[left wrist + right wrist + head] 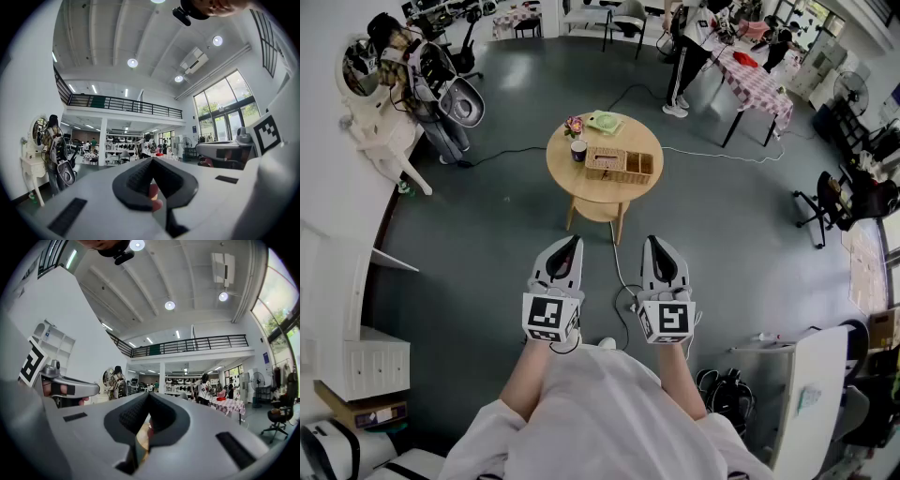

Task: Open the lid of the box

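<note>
A woven box (619, 164) sits on a small round wooden table (581, 183) some way ahead of me in the head view. Both grippers are held low in front of my body, well short of the table and pointing toward it. The left gripper (570, 244) has its jaws together with nothing between them; in the left gripper view its dark fingertips (151, 160) meet in front of the room beyond. The right gripper (661, 246) likewise looks shut and empty, its tips (149, 395) touching. Neither gripper view shows the box clearly.
On the table stand a dark cup (578, 150), a small flower (574, 124) and a green dish (605, 122). A cable (623, 281) runs over the grey floor between me and the table. A white vanity (380, 122) is at the left, a checked-cloth table (755, 80) with people at the back right.
</note>
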Action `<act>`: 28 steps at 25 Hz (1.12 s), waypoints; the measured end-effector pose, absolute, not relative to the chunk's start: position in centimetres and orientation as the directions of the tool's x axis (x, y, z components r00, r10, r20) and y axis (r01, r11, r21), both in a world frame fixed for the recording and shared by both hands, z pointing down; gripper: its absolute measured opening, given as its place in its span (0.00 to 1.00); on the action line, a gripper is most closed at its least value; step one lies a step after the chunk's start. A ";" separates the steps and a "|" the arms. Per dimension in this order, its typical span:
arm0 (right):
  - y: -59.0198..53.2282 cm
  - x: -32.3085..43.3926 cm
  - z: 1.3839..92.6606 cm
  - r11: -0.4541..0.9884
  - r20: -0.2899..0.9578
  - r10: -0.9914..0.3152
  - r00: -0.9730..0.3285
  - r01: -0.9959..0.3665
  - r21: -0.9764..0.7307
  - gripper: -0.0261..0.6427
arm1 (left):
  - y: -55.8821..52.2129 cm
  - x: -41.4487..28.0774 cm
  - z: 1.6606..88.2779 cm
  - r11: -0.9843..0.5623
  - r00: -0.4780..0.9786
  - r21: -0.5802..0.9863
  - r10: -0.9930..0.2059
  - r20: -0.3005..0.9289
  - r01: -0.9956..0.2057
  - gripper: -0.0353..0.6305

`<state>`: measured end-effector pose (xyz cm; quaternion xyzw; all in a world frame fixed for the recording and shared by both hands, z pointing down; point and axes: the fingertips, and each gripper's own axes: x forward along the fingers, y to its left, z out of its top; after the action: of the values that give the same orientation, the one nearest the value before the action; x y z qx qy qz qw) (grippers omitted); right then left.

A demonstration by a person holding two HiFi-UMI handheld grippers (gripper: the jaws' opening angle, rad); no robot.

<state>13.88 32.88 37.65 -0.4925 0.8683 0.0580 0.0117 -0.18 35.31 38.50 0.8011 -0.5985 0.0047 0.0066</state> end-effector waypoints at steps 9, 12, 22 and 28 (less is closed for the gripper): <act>33.6 15.7 36.7 0.524 -0.131 -0.835 -0.534 -0.845 0.107 0.03 | 36.1 1.6 39.0 -0.279 0.279 0.021 -0.960 0.028 -0.960 0.05; 33.5 16.0 37.6 0.535 -0.121 -0.830 -0.544 -0.839 0.103 0.03 | 36.3 1.8 39.3 -0.274 0.275 0.010 -0.961 0.035 -0.962 0.05; 28.3 14.8 40.5 0.548 -0.049 -0.831 -0.554 -0.830 0.100 0.03 | 31.6 -0.6 41.2 -0.214 0.214 0.004 -0.976 0.044 -0.977 0.05; 20.6 12.3 41.1 0.546 -0.019 -0.833 -0.552 -0.828 0.128 0.03 | 23.4 -3.5 42.2 -0.208 0.209 0.034 -0.977 0.034 -0.977 0.05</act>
<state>12.27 20.59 41.09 -0.4725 0.8789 0.0613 -0.0219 -3.53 23.38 42.22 0.7772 -0.6288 0.0022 0.0240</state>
